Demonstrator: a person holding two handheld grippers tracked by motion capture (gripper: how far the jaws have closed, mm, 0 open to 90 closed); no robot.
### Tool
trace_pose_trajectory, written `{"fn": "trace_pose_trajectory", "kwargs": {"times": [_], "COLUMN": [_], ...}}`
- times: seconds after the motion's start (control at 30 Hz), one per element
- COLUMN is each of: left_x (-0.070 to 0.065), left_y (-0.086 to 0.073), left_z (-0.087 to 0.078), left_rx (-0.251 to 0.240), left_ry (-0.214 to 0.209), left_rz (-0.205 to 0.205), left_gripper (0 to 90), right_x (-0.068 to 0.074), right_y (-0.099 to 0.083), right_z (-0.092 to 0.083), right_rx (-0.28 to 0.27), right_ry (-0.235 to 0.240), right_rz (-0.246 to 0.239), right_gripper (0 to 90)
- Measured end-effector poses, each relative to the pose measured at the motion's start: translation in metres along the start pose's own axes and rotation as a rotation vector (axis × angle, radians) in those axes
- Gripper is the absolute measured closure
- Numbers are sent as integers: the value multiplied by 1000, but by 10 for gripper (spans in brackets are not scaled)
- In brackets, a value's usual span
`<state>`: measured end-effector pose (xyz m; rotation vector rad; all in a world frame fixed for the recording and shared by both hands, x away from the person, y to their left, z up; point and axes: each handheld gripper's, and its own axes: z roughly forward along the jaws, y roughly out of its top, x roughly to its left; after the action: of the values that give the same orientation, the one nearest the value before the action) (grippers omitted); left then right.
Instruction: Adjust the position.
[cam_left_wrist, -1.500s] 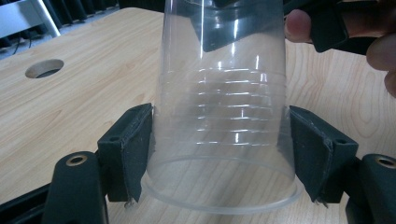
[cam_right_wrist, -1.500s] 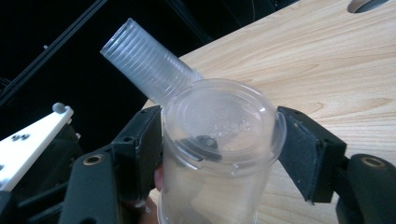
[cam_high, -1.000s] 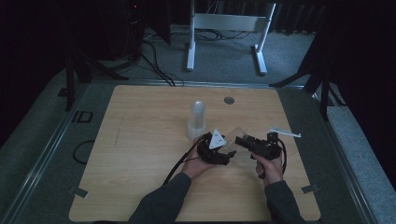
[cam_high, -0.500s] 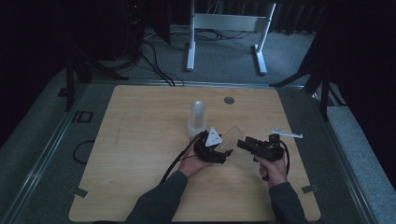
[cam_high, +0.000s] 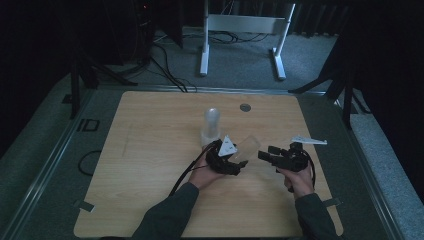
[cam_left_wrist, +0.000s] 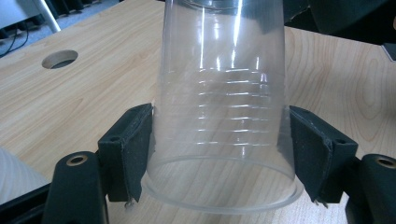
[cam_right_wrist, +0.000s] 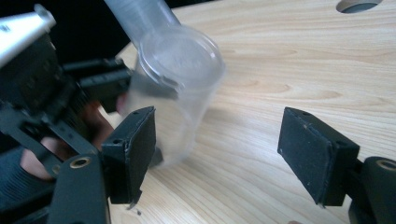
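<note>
1. Clear plastic cup (cam_left_wrist: 223, 107) clamped in the left claw (cam_high: 239, 166), a black pad pressed against each side of the wall near the rim.
2. Cup held tilted, almost on its side, just above the counter (cam_high: 150, 150), base end aimed away from the left hand (cam_high: 202, 175) toward the round hole (cam_high: 245, 107) in the counter's far edge.
3. In the high view, cup (cam_high: 247, 146) seen between the two claws, right of the upright stack of whitish cups (cam_high: 210, 126) and just beside it.
4. Right claw (cam_high: 264, 156) spread wide, jaws having just been opening, nothing pressed between the pads.
5. In the right gripper view, cup's closed base (cam_right_wrist: 180, 58) facing the camera, the cup beside the left-hand pad (cam_right_wrist: 135, 149) of that view and ahead of it; touching or not, cannot tell.
6. Right hand (cam_high: 299, 179) right of the cup, near it but apart.
7. White strip (cam_high: 309, 140) lying flat on the counter, right of the cup, beyond the right claw.
</note>
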<state>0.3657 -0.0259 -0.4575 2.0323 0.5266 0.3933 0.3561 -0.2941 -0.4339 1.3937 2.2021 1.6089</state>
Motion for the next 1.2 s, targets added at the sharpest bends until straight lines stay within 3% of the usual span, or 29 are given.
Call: {"fn": "trace_pose_trajectory", "kwargs": {"times": [0.27,0.57,0.9,0.93,1.13,1.2], "left_x": [2,2,1,0,1,0], "left_y": [1,1,2,2,3,3], "left_z": [-2,-2,-2,-2,-1,-1], "left_rx": [15,32,56,68,88,93], "left_ry": [-9,-57,-88,-98,-125,-134], "left_rz": [12,26,50,58,74,74], "left_gripper": [278,278,278,278,278,278], "right_x": [2,7,11,13,16,19], "right_y": [2,11,13,14,16,18], "right_z": [-1,-4,-2,-1,-1,0], "right_rx": [59,143,222,253,300,346], "right_ry": [-56,-140,-196,-213,-236,-253], "right_rz": [-76,-194,-293,-333,-385,-439], "right_gripper": [310,322,334,342,360,378]}}
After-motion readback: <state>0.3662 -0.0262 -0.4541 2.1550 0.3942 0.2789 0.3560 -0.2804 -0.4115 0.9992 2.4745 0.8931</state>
